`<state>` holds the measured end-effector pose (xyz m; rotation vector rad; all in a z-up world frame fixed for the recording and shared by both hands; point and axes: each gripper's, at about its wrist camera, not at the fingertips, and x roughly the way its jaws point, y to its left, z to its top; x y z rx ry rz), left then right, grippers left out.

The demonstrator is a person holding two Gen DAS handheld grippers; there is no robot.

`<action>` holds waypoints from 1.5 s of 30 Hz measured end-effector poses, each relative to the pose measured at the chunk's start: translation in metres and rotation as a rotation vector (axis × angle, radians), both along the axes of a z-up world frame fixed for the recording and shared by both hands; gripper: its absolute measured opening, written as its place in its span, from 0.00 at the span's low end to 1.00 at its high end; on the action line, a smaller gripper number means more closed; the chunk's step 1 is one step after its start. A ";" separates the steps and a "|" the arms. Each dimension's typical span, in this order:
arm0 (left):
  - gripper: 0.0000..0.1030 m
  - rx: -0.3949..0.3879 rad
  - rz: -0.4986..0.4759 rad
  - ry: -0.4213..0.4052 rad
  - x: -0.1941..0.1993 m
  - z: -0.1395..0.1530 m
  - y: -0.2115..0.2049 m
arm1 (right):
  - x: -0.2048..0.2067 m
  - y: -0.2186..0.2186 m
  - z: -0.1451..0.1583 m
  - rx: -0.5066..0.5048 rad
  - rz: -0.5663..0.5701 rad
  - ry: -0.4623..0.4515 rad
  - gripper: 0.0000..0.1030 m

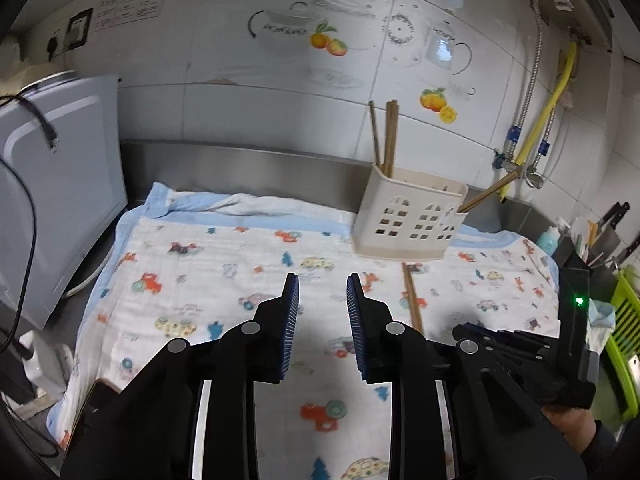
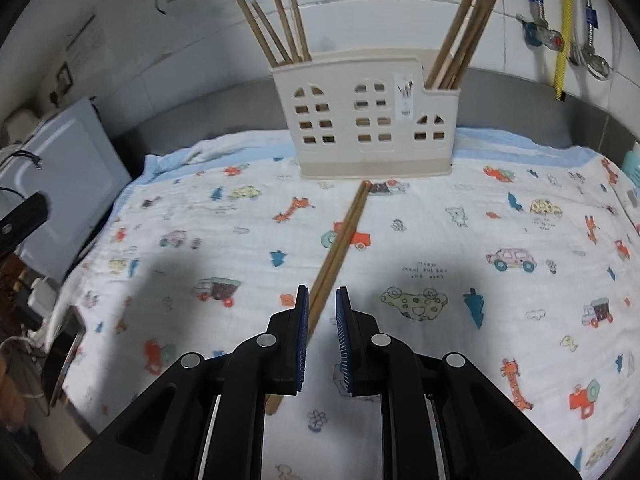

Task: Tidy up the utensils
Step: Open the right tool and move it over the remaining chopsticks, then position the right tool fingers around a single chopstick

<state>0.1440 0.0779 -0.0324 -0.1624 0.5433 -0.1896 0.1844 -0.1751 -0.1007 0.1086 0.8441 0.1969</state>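
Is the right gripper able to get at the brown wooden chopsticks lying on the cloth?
Probably yes: the brown wooden chopsticks lie bare on the cloth, running between the right gripper fingers, which look slightly apart.

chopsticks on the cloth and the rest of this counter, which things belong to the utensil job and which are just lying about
Part of the job:
- loose chopsticks on the cloth
- cream holder
- chopsticks already in the holder

Just lying about:
- patterned cloth
- white appliance
- knives
- green rack
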 end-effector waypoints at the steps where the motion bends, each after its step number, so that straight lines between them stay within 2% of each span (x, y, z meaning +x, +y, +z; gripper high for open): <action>1: 0.27 -0.007 0.001 0.002 -0.001 -0.002 0.003 | 0.002 0.000 -0.004 0.019 -0.004 0.012 0.12; 24: 0.28 -0.028 0.009 0.047 -0.001 -0.031 0.020 | 0.029 0.014 -0.041 0.028 -0.113 0.097 0.07; 29: 0.33 -0.030 0.015 0.050 0.000 -0.033 0.019 | 0.031 0.023 -0.040 -0.035 -0.122 0.091 0.07; 35: 0.33 -0.035 0.014 0.057 0.001 -0.033 0.017 | 0.035 0.027 -0.039 -0.099 -0.128 0.102 0.07; 41: 0.33 -0.034 0.015 0.069 0.003 -0.035 0.015 | 0.032 0.027 -0.041 -0.109 -0.119 0.109 0.08; 45: 0.33 -0.036 0.011 0.073 0.003 -0.036 0.012 | 0.030 0.034 -0.044 -0.166 -0.111 0.095 0.09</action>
